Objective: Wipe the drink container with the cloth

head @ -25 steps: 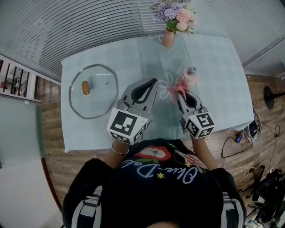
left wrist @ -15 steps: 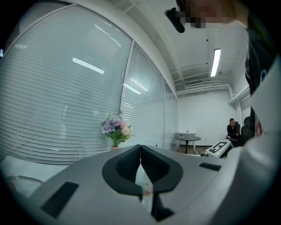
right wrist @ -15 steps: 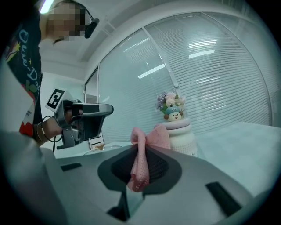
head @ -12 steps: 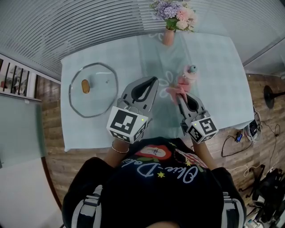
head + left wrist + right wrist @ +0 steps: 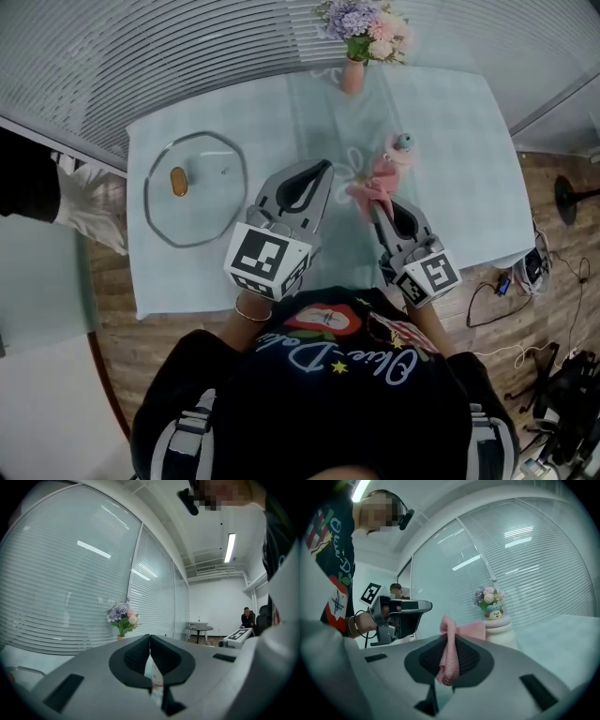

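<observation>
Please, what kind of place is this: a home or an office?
Probably an office room, staged like a dining corner: glass walls with blinds, a ceiling strip light, and a cloth-covered table with a flower vase.

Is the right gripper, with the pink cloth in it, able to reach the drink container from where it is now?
Probably yes: the right gripper, shut on the cloth, points at the drink container just ahead, with nothing between them.
</observation>
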The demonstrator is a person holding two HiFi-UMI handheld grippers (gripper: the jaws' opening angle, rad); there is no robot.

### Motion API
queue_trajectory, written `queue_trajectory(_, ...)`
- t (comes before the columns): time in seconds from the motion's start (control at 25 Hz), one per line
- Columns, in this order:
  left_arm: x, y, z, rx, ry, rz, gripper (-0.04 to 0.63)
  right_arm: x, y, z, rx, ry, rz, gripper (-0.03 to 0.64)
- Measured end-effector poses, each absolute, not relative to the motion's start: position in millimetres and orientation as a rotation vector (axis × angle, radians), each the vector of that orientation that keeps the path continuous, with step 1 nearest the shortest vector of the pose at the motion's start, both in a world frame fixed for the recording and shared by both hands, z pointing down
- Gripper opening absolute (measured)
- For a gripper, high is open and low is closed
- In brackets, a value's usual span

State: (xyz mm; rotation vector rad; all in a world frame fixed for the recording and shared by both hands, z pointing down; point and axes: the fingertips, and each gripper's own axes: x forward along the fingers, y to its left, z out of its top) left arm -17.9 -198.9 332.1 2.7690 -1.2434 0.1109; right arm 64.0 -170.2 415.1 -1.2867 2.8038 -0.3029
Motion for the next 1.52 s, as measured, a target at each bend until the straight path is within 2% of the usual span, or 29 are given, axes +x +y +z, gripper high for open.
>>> queue_trajectory(0.48, -16.4, -197.1, 332.2, 2.766, -1.234, 0.118, 0.003, 75.6, -164.8, 442.9, -1.383, 2.768, -0.507, 0.029)
queue_trajectory(0.88, -16.7, -194.1, 333.4, 2.77, -1.229, 0.115, 0.003, 98.3, -199.4, 462.5, -1.556, 2.733, -0.573, 0.029)
queue_trajectory(1.52, -21.4, -195.8, 334.5, 2.755, -1.248, 0.107, 0.003, 95.2, -215.3, 504.0, -1.621, 2.873, -0.702, 0.029)
